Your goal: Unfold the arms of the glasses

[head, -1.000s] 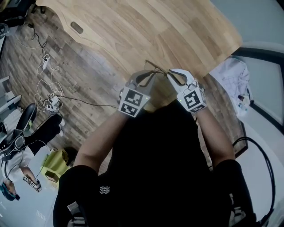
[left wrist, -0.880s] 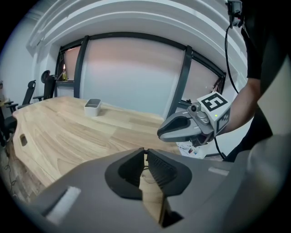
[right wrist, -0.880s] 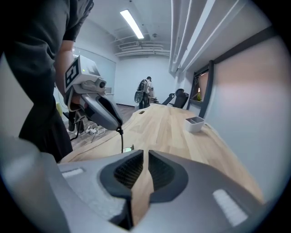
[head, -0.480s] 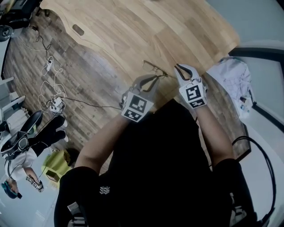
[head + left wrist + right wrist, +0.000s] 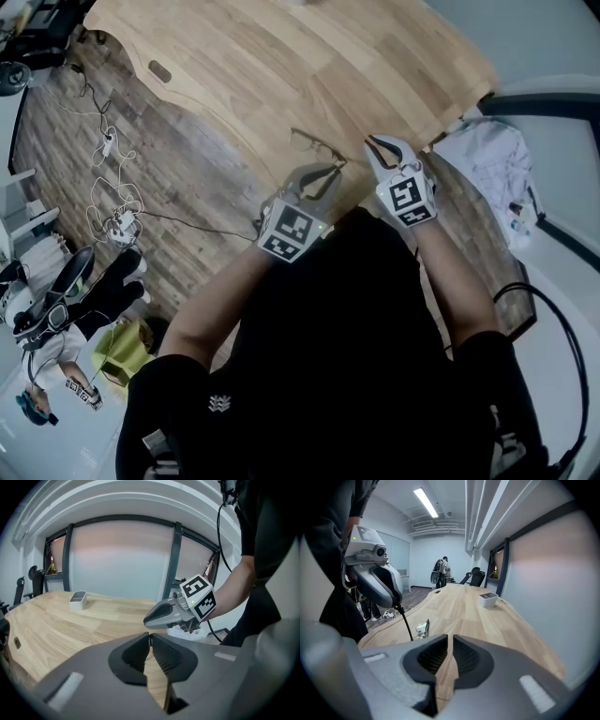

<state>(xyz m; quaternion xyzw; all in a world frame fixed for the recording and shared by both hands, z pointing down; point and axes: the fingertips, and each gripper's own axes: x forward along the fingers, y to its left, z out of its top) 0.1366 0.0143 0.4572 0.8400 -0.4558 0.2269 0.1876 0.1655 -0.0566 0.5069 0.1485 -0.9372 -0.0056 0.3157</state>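
— What's the biggest thing here?
— A pale wooden table (image 5: 309,56), its curved near edge below both grippers.
— And the grippers?
— The left gripper (image 5: 335,169) has its jaws pinched nearly together on one thin dark arm of the glasses (image 5: 422,628). The right gripper (image 5: 373,142) is just beside it, jaws closed with nothing between them.
— How do the glasses look?
— Thin-framed with clear lenses, tilted, just beyond the left jaws over the table's near edge. Whether they touch the wood, I can't tell.
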